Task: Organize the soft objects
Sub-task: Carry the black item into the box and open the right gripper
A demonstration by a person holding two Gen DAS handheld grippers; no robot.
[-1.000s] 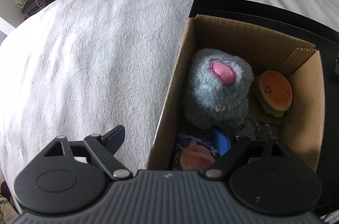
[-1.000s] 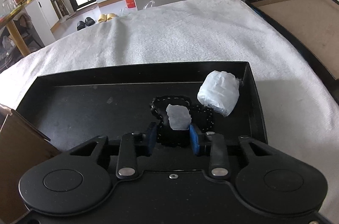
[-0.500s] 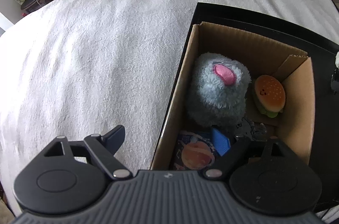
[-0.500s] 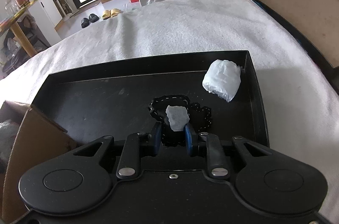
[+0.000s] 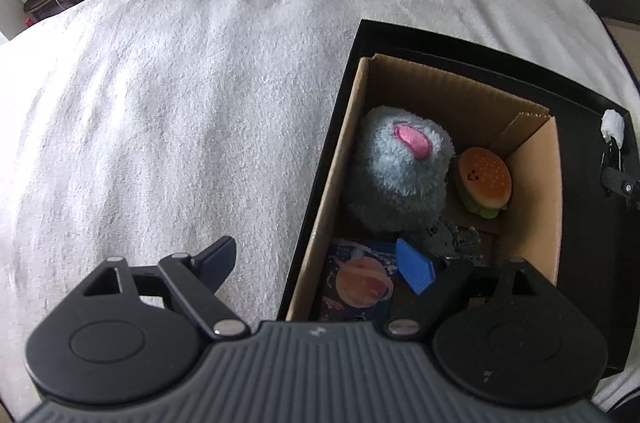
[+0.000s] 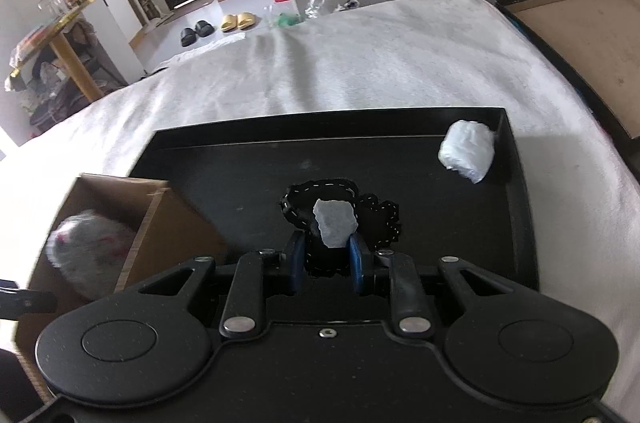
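A cardboard box point(image 5: 532, 191) stands in a black tray point(image 5: 472, 55). It holds a grey plush with a pink patch point(image 5: 400, 175), a burger plush point(image 5: 484, 177) and a planet-print item point(image 5: 360, 285). My left gripper point(image 5: 320, 263) is open, straddling the box's left wall. My right gripper point(image 6: 326, 259) is shut on a black stitched soft toy with a white patch point(image 6: 336, 219), held above the tray floor point(image 6: 248, 167). A white soft lump point(image 6: 466, 149) lies in the tray's far right corner. The box point(image 6: 160, 223) and the grey plush point(image 6: 88, 251) show at the left of the right wrist view.
The tray sits on a white towel-like cover point(image 5: 180, 103). A brown board in a dark frame point(image 6: 580, 39) lies to the right. Slippers point(image 6: 236, 21), a wooden table point(image 6: 64, 51) and bags stand on the floor beyond.
My right gripper has closed on the black toy, lifted it and moved left towards the box. My left gripper has drawn back and up a little, still open.
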